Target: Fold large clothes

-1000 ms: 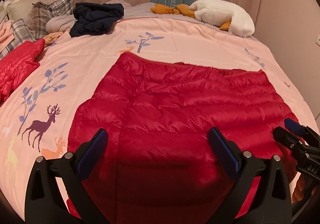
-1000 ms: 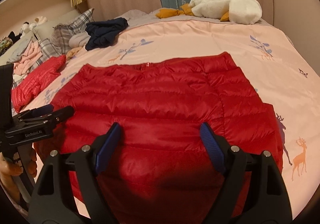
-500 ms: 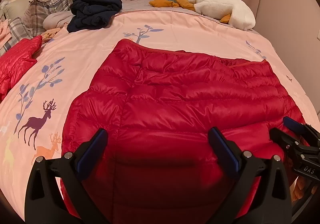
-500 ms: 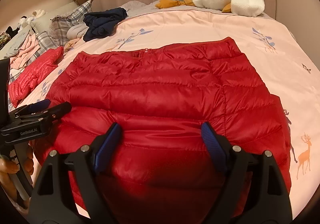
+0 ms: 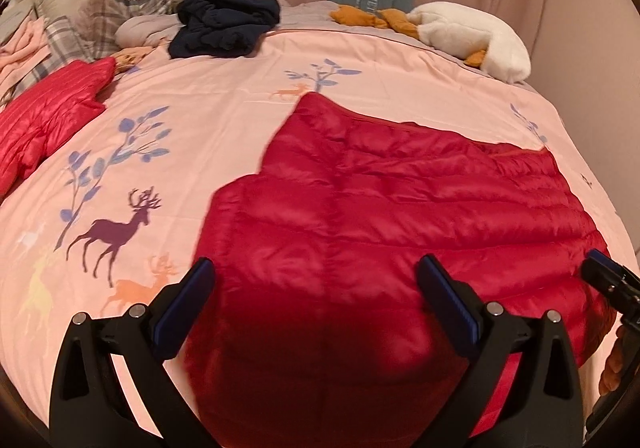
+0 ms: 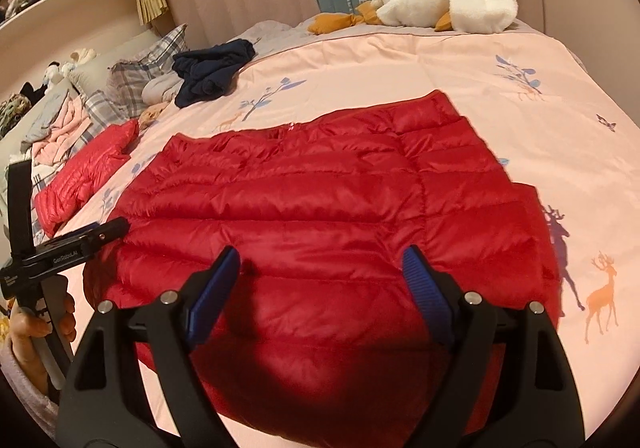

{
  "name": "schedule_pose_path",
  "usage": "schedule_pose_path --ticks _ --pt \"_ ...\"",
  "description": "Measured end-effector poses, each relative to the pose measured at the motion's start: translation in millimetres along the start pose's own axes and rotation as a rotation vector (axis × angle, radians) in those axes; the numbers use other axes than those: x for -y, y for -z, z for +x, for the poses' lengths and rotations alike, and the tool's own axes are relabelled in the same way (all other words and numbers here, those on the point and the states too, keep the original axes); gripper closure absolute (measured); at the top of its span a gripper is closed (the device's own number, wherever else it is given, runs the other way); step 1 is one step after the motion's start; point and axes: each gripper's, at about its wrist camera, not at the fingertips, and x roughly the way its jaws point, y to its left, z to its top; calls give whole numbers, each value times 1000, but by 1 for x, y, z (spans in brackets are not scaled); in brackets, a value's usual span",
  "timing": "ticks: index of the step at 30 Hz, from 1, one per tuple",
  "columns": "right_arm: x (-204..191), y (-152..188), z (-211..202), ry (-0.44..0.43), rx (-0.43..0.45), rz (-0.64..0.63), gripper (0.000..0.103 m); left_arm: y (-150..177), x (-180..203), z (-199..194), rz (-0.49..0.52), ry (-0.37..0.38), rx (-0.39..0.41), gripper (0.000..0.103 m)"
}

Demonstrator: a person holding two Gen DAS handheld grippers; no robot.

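The red jacket (image 6: 320, 216) lies flat on the bed (image 6: 500, 60), its hem at the near edge. Both the left gripper (image 5: 316, 300) and the right gripper (image 6: 320, 280) hover over the hem with jaws spread wide, holding nothing. The shell looks slick and puffy, so a shallow pinch could catch one layer or slip. Uneven grips would skew the fold.

White plush goose (image 6: 444, 0), plaid pillows (image 5: 132, 4) at headboard.
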Motion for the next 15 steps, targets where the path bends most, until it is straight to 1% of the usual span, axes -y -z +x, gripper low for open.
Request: schedule_pose_path --ticks 5,9,11,12,13,15 --pt "16 -2 -12 46 22 32 18 0 -18 -2 -38 6 -10 1" --pt "35 -3 -21 91 39 73 18 1 -30 -2 -74 44 -26 1" --pt "46 -3 -26 119 48 102 18 2 -37 -3 -97 89 -32 2" --pt "51 -3 -27 128 51 112 18 3 -40 -3 -116 128 -36 2" --pt "56 -2 -29 136 53 126 18 3 -46 -3 -147 184 -43 2" --pt "66 -2 -32 153 54 153 18 3 -54 -2 -190 254 -49 2"
